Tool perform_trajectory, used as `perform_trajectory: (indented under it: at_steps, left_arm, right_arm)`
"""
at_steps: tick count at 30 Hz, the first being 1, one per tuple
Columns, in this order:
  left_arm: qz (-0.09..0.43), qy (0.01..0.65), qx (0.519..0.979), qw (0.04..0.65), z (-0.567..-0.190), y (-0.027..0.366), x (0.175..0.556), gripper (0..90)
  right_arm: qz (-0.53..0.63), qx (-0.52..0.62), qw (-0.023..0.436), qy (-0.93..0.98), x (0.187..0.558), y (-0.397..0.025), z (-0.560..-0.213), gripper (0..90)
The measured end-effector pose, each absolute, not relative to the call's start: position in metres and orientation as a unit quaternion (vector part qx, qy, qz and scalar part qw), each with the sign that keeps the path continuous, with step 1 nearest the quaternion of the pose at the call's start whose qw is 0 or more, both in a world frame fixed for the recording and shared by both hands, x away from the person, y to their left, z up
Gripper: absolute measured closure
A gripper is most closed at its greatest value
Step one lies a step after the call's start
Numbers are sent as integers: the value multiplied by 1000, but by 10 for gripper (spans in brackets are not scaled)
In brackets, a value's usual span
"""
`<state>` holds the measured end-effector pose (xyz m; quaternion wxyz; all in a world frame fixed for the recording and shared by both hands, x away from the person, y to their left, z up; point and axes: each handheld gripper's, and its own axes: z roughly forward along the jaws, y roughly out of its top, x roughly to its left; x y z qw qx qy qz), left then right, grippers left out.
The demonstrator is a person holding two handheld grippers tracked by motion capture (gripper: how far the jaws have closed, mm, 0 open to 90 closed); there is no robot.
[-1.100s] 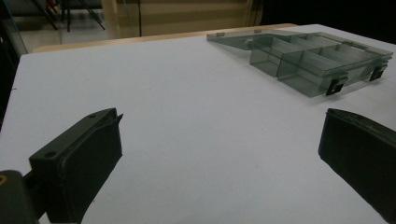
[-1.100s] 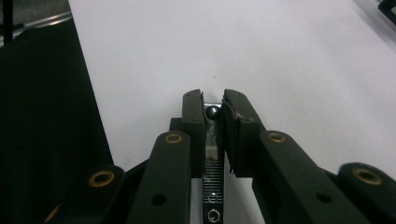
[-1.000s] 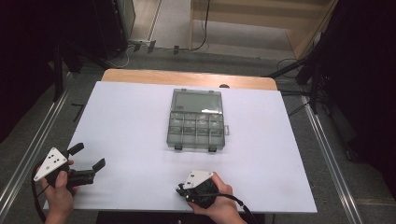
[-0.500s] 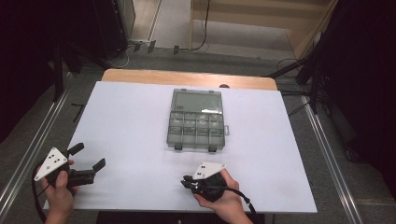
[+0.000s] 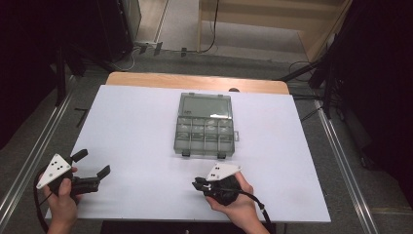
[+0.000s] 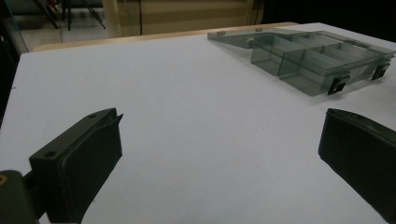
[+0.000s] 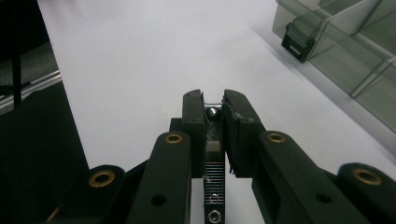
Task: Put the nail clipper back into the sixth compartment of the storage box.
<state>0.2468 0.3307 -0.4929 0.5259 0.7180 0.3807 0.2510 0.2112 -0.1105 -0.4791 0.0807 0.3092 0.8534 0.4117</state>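
Observation:
A clear grey compartment box (image 5: pixel 204 129) lies mid-table with its lid open flat on the far side; its latches face me. The box's near corner (image 6: pixel 317 56) is in the left gripper view, and its wall and a latch (image 7: pixel 299 39) in the right gripper view. My left gripper (image 5: pixel 92 163) rests at the near left corner, jaws wide open with bare table between them (image 6: pixel 219 140). My right gripper (image 5: pixel 197 184) is near the front edge, below the box and pointing left. It is shut on a small dark round-headed metal part (image 7: pixel 213 112).
The white table sheet (image 5: pixel 136 126) has a wooden strip (image 5: pixel 195 80) along its far edge. Metal rails (image 5: pixel 34 156) run along both sides of the table. Dark floor and cables lie beyond.
My right gripper has shifted a little to the right and away from the front edge, still shut. The left gripper and the box have not moved.

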Motion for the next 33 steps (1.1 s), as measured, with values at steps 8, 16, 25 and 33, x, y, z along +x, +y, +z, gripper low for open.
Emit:
perform_trajectory:
  at_steps: [8,16,25,33]
  left_arm:
    - [251,380,718,526,-493,331,247,0]
    - [252,380,717,526,-493,330,246,0]
    - [253,379,718,526,-493,331,246,0]
    - [252,379,718,527,-493,331,246,0]
  right_arm:
    - [419,318,83,846,218,-113,-473,814]
    - [420,319,92,844,226,-112,-465,814]
    - [424,327,92,839,235,-111,-461,814]
    - [427,332,91,836,244,-109,-456,814]
